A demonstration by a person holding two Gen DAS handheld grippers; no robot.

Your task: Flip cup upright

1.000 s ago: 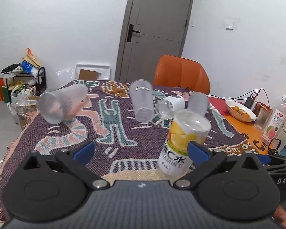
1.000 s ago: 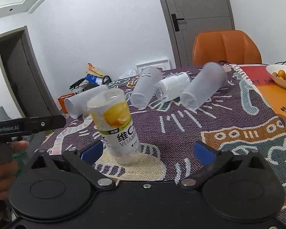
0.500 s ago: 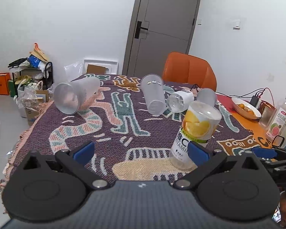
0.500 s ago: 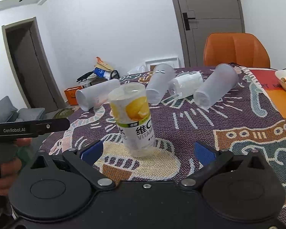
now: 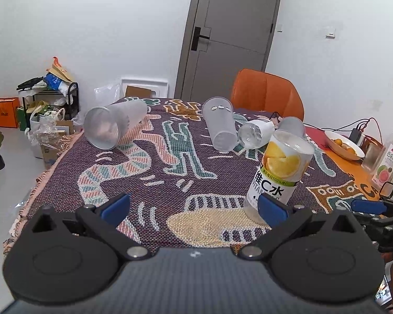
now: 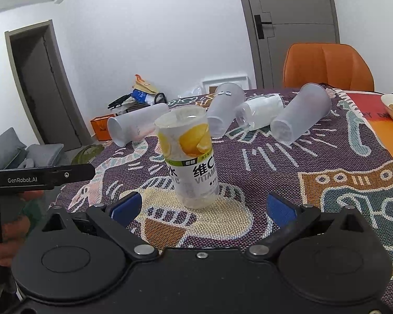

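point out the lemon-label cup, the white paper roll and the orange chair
lemon-label cup (image 6: 190, 154), right wrist view, on its printed side wall
white paper roll (image 6: 264, 111), right wrist view, on its outer wrap
orange chair (image 5: 266, 93), left wrist view, on the backrest

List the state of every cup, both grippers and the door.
Lemon-label cup: standing, ungripped.
Far-left frosted cup: on its side.
Middle frosted cup: on its side.
White cup: on its side.
Right frosted cup: on its side.
Left gripper: open.
Right gripper: open.
Grey door: closed.
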